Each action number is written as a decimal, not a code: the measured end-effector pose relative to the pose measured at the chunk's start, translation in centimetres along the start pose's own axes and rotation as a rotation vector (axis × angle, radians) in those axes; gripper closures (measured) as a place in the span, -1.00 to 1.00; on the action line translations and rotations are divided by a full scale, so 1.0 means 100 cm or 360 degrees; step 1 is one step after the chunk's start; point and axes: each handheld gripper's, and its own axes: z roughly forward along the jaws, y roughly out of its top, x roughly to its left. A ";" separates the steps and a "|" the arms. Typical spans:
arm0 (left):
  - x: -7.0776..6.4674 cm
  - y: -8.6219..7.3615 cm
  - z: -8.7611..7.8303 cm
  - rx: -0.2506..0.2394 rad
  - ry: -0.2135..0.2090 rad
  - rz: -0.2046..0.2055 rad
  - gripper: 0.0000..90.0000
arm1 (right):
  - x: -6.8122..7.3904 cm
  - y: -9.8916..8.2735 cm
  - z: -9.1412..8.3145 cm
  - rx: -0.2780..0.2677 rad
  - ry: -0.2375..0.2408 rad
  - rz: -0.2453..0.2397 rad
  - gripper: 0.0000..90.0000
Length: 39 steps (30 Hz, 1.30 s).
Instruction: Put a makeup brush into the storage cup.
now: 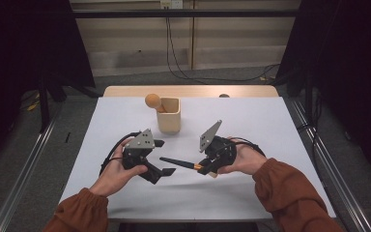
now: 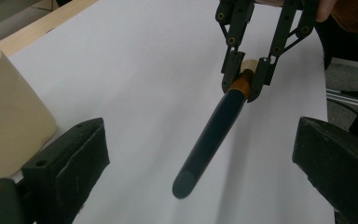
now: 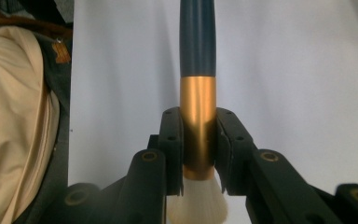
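A brush [image 1: 179, 163] with a dark blue handle, a copper ferrule and pale bristles hangs above the white table. My right gripper [image 1: 206, 169] is shut on its ferrule [image 3: 198, 126], with the handle pointing left toward my left gripper [image 1: 163, 158]. In the left gripper view the brush [image 2: 214, 135] points at the camera, and the right gripper [image 2: 245, 79] clamps its far end. My left gripper's jaws stand wide apart and open, nothing between them. The bristles [image 3: 196, 203] show just behind the right gripper's jaws.
A cream square cup [image 1: 168, 115] stands behind the grippers at mid-table, with a round-headed wooden tool [image 1: 153, 102] leaning in it. The cup [image 2: 9, 112] is close to the left jaw in the left gripper view. A white sheet [image 1: 270, 130] covers the table.
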 end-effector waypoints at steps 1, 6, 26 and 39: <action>0.000 0.001 0.001 0.0023 -0.0025 -0.0001 -0.88 | 0.000 0.001 0.000 0.0015 0.0001 -0.0001 0.67; -0.003 0.002 0.008 0.0100 -0.0051 0.0054 -0.89 | 0.001 0.004 0.003 0.0110 0.0001 -0.0035 0.66; -0.007 0.021 0.036 0.0505 -0.0268 0.0084 -0.84 | 0.000 0.014 0.009 0.0374 0.0058 -0.0134 0.66; -0.011 0.018 0.052 0.0615 -0.0293 0.0131 -0.87 | 0.002 0.016 0.009 0.0395 0.0075 -0.0110 0.67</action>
